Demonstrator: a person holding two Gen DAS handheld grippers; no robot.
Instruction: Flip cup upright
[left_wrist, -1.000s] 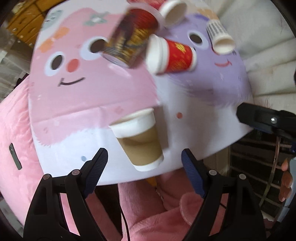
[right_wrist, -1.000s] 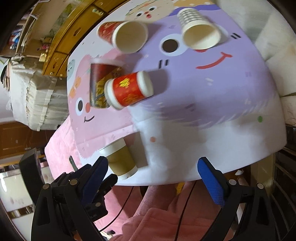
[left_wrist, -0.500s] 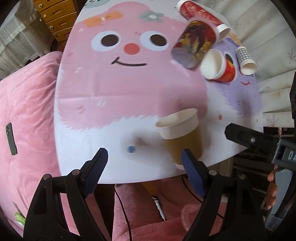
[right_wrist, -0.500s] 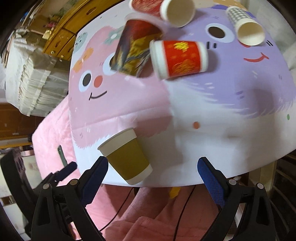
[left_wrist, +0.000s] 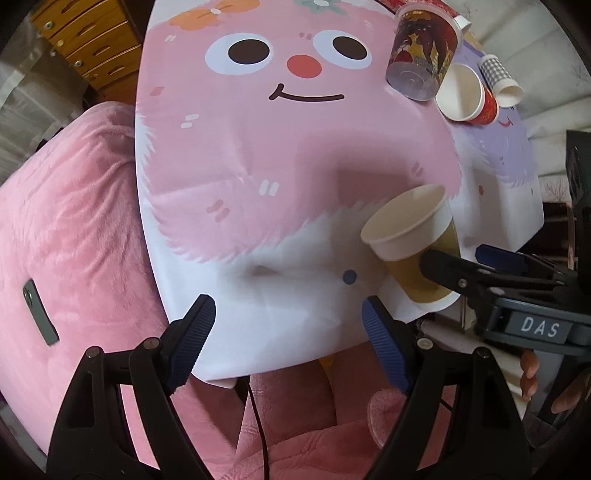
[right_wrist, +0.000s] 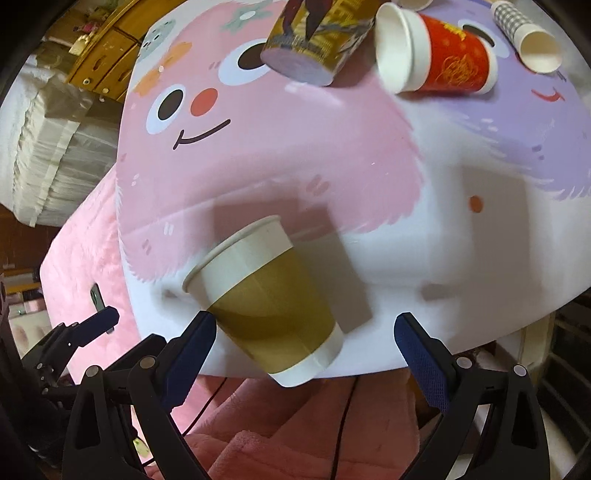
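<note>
Table with pink/purple cartoon cloth, pink sofa beside it, wooden drawers behind. Brown-and-white cup stands upright near table's front edge, between right gripper fingers, nearer its left pad; jaws wide apart, not clamping. Left gripper wide apart, empty, cup off to its right.

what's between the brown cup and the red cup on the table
Only bare printed tablecloth between the brown cup and red cup, clearest in the right wrist view.
</note>
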